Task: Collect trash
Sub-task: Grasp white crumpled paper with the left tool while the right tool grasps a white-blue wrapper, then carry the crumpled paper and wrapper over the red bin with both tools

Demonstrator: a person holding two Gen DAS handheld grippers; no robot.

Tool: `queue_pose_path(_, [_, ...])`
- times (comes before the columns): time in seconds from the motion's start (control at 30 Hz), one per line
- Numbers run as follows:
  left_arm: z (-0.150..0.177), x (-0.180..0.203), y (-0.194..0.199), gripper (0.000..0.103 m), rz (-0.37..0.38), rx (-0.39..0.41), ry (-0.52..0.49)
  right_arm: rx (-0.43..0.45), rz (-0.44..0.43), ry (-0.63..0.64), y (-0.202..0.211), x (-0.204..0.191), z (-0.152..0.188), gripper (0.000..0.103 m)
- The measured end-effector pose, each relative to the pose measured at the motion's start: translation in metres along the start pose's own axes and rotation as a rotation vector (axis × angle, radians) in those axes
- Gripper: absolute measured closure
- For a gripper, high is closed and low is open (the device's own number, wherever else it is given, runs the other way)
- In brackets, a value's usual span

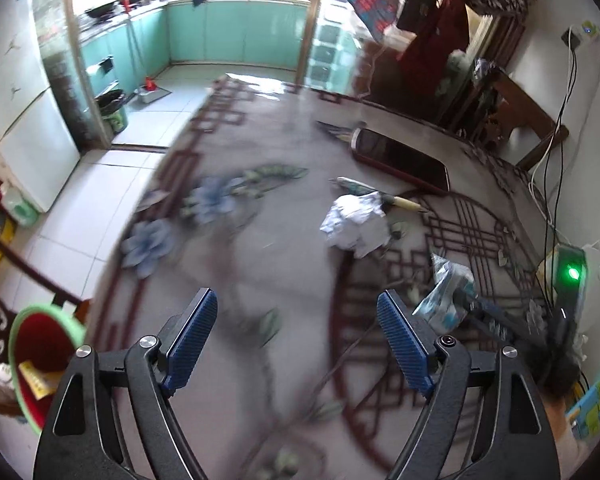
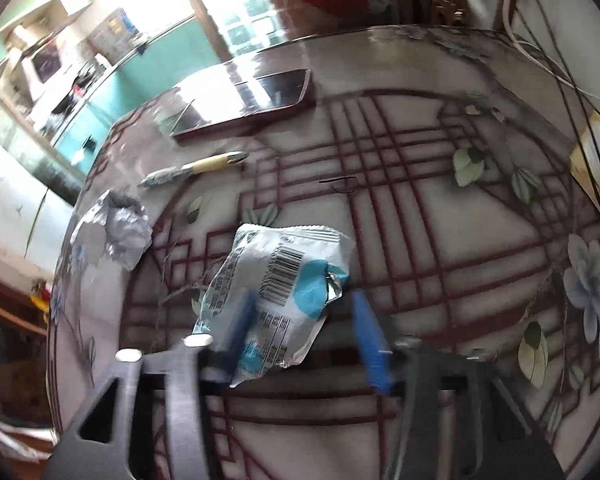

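Tongs of right hand [image 2: 303,304] only partly spread, set astride the snack wrapper [image 2: 276,276] on the patterned table [image 2: 420,208]; one blue pad against its printed face, the other just beside its crumpled edge, so seemingly not yet pinched. Long axis of wrapper roughly away from the tongs, a little slanted; closing therefore across its narrow width. Left tongs [image 1: 296,300] spread wide, empty, above bare table. Further out, ahead and to the right of these, crumpled paper [image 1: 356,220], well apart, beside a pen [image 1: 404,202] and a dark phone [image 1: 400,160]. Red bin with green rim [image 1: 40,360] low at left, past the table edge, nearer to left hand
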State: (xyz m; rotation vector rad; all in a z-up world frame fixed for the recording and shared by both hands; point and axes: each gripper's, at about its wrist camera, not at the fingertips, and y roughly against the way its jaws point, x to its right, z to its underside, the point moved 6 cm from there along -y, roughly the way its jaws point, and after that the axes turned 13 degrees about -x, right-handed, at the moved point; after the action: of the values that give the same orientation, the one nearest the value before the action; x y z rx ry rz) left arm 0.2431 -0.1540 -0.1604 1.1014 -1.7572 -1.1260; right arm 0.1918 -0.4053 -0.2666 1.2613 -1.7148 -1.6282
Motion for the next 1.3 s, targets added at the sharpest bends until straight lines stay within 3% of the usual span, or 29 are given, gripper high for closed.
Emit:
queue_pose_path(0.03, [-0.007,0.008,-0.009,0.021,0.0,-0.012,-0.002,-0.006,-0.009,0.011,-0.001,0.0,0.001,0.091])
queue_pose_path(0.07, [-0.012,0.014,-0.016,0.021,0.001,-0.024,-0.003,-0.015,-0.03,0.016,-0.001,0.002,0.001,0.095])
queue_pose_path(0.4, [-0.065,0.055,-0.076,0.021,-0.015,-0.077,-0.004,0.038,-0.11,0.004,0.03,0.025,0.014,0.099])
queue_pose_path(0.43, [-0.067,0.055,-0.08,0.026,-0.019,-0.08,0.007,0.043,-0.107,0.011,0.033,0.025,0.015,0.099])
queue_pose_path(0.47, [-0.069,0.053,-0.084,0.042,-0.017,-0.086,0.021,0.047,-0.108,0.014,0.036,0.025,0.018,0.099])
queue_pose_path(0.53, [-0.068,0.048,-0.094,0.061,0.012,-0.132,0.059,0.056,-0.122,0.016,0.043,0.027,0.02,0.099])
queue_pose_path(0.63, [-0.066,0.038,-0.095,0.065,0.076,-0.137,0.12,0.068,-0.109,0.023,0.053,0.029,0.022,0.099])
queue_pose_path(0.83, [-0.052,0.027,-0.067,0.068,0.058,-0.084,0.076,0.108,-0.057,0.072,0.078,0.02,0.026,0.099])
queue_pose_path(1.1, [-0.007,0.016,-0.026,0.068,0.033,-0.032,0.006,0.128,-0.08,0.094,0.093,0.007,0.034,0.097])
queue_pose_path(1.17, [0.01,0.012,-0.012,0.068,0.046,-0.023,0.006,0.106,-0.109,0.05,0.085,0.015,0.033,0.082])
queue_pose_path(1.3, [0.036,0.005,0.008,0.068,0.059,-0.01,0.004,0.067,-0.144,-0.019,0.069,0.023,0.034,0.071])
